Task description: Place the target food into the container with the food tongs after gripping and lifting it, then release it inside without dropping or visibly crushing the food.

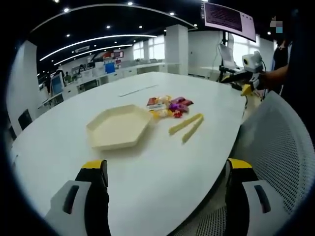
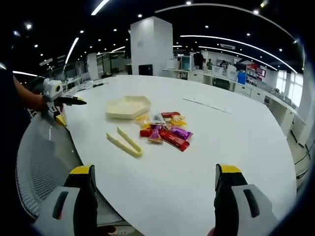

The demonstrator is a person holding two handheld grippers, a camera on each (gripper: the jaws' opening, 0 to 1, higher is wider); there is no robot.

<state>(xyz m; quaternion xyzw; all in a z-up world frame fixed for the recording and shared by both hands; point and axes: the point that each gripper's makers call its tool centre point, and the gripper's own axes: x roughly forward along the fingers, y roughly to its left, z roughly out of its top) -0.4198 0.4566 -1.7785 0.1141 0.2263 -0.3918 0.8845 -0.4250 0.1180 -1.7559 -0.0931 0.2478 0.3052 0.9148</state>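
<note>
- In the left gripper view the left gripper (image 1: 167, 184) has its two yellow-tipped fingers (image 1: 93, 169) spread wide, nothing between them, over the near edge of the white table (image 1: 147, 187).
- In the right gripper view the right gripper (image 2: 153, 189) likewise holds its fingers (image 2: 81, 174) wide apart and empty, at the table's near edge.
- A white mesh chair back (image 1: 280, 142) sits just beside the table edge, close to both grippers; it appears at the left of the right gripper view (image 2: 44, 157).
- Farther in, cream-coloured food tongs (image 2: 125, 142) lie flat on the table, untouched, their arms slightly parted (image 1: 187, 127).
- Just beyond the tongs is a small heap of wrapped snacks (image 2: 165, 130) in red, purple and yellow wrappers (image 1: 170, 105); which is the target food I cannot tell.
- Next to the heap, on its far side in the right gripper view, sits the hexagonal cream container (image 2: 129, 106), with nothing visible inside it (image 1: 119, 127).
- Each view catches the other gripper held off the table's side, with a person's arm behind it.
- Beyond the table are office desks, a white pillar (image 2: 151, 46) and ceiling lights.
</note>
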